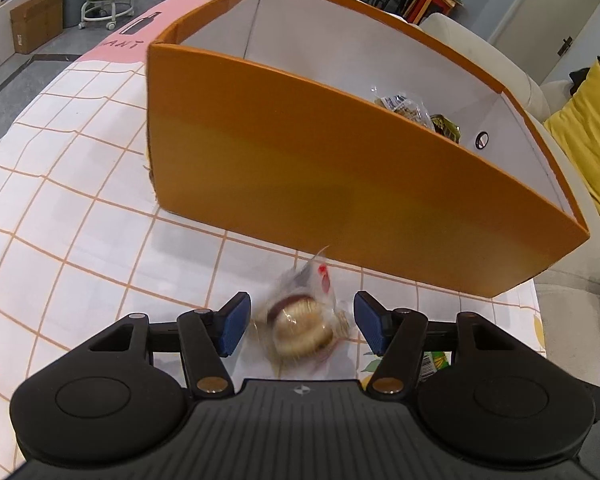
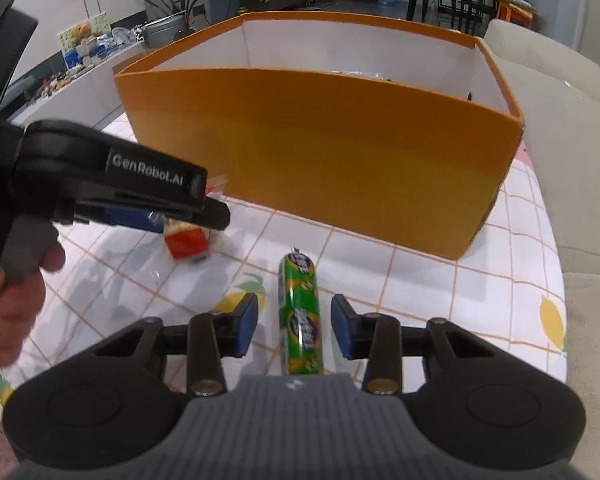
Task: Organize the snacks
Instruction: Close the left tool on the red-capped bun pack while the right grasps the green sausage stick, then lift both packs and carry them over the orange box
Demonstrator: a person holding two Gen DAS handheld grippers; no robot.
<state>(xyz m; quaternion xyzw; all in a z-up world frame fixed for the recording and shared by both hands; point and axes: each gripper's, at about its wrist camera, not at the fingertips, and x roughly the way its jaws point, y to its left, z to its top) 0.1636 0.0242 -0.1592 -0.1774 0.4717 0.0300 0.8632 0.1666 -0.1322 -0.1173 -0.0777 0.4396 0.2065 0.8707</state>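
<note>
Now the orange box (image 1: 340,184) stands open-topped on the checked tablecloth (image 1: 80,184), and everything else sits in relation to it. Inside the box, against its white far wall, lie a clear-wrapped snack (image 1: 400,106) and a dark green packet (image 1: 446,128); little more of them shows above the near wall.

In front of the box's near wall, the left gripper (image 1: 300,322) has its blue pads (image 1: 233,326) spread apart on either side of a wrapped round pastry (image 1: 300,330). The pastry is blurred, and I cannot tell whether it rests on the cloth or hangs just above it; neither pad touches it. From the right wrist view the same left gripper (image 2: 204,216) appears in front of the box's left corner, with a hand (image 2: 8,288) on its handle and a red-and-clear wrapper (image 2: 188,242) just under its tip.

Also in front of the box, nearer its middle, a green sausage stick (image 2: 302,316) lies on the cloth, pointing lengthwise toward the box wall. The right gripper (image 2: 294,326) straddles it with fingers wide apart, both pads clear of the wrapper.
</note>
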